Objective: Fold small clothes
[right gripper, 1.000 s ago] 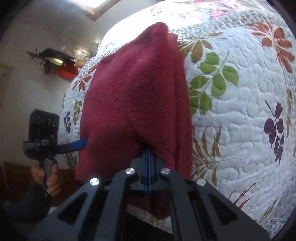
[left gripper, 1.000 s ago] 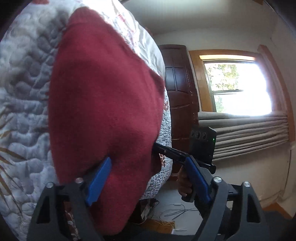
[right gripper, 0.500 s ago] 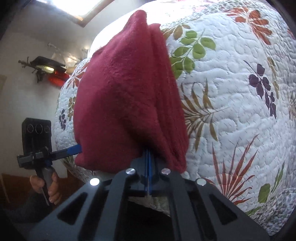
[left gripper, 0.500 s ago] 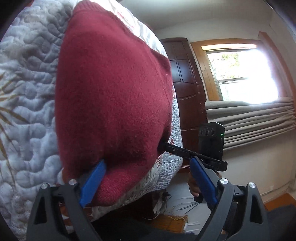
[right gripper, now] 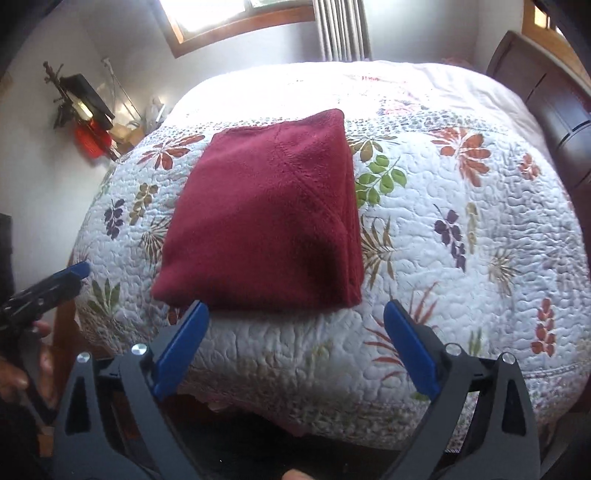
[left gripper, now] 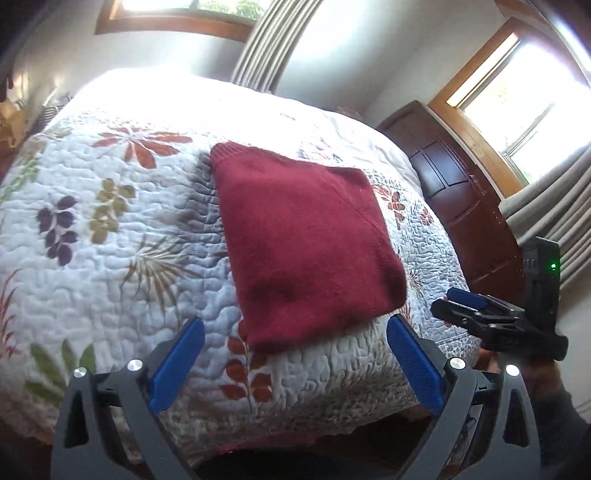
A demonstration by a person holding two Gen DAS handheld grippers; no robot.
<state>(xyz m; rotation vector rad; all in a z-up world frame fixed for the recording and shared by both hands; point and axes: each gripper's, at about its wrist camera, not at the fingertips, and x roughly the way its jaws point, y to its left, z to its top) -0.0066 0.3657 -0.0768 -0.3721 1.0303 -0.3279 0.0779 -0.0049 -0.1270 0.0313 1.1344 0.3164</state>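
A dark red fleece garment [left gripper: 303, 236] [right gripper: 266, 218] lies folded into a flat rectangle on the quilted floral bedspread [left gripper: 110, 221] [right gripper: 461, 229], near the bed's front edge. My left gripper [left gripper: 295, 328] is open, its blue fingertips either side of the garment's near edge and just short of it. My right gripper [right gripper: 295, 314] is open too, drawn back from the near hem, nothing between its pads. In the left wrist view the right gripper [left gripper: 465, 302] shows at the right edge; in the right wrist view the left gripper [right gripper: 70, 275] shows at the left edge.
A dark wooden headboard [right gripper: 554, 103] [left gripper: 461, 199] stands at the bed's right side. Windows [left gripper: 517, 96] with striped curtains [right gripper: 343, 29] line the walls. A small stand with a red object [right gripper: 90, 136] sits at the far left. A hand [right gripper: 22, 365] grips the left tool.
Both grippers have let go of the red garment and pulled back from it. The right gripper went from shut on the cloth to open; the garment now lies flat on the bed.
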